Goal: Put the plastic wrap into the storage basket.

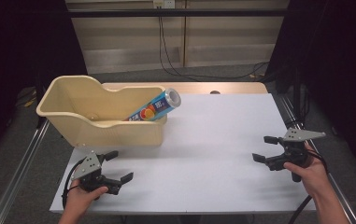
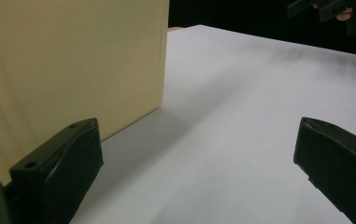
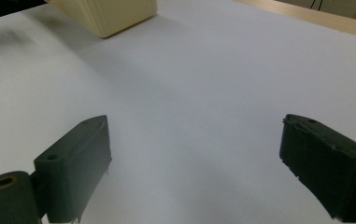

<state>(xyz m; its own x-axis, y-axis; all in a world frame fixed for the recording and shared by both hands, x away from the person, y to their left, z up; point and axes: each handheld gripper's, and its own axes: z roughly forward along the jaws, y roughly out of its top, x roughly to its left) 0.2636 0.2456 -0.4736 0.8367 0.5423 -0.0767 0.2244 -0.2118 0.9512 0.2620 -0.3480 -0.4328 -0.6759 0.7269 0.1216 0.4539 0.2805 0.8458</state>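
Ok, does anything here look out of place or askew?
One thing: the blue can lies tilted in the beige bin, its silver top poking out over the bin's right rim rather than resting fully inside. Both the left gripper and the right gripper are open, empty and apart from it.

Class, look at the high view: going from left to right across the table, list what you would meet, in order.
Left hand-held gripper → cream plastic bin → can leaning out over the bin's right end → right hand-held gripper.
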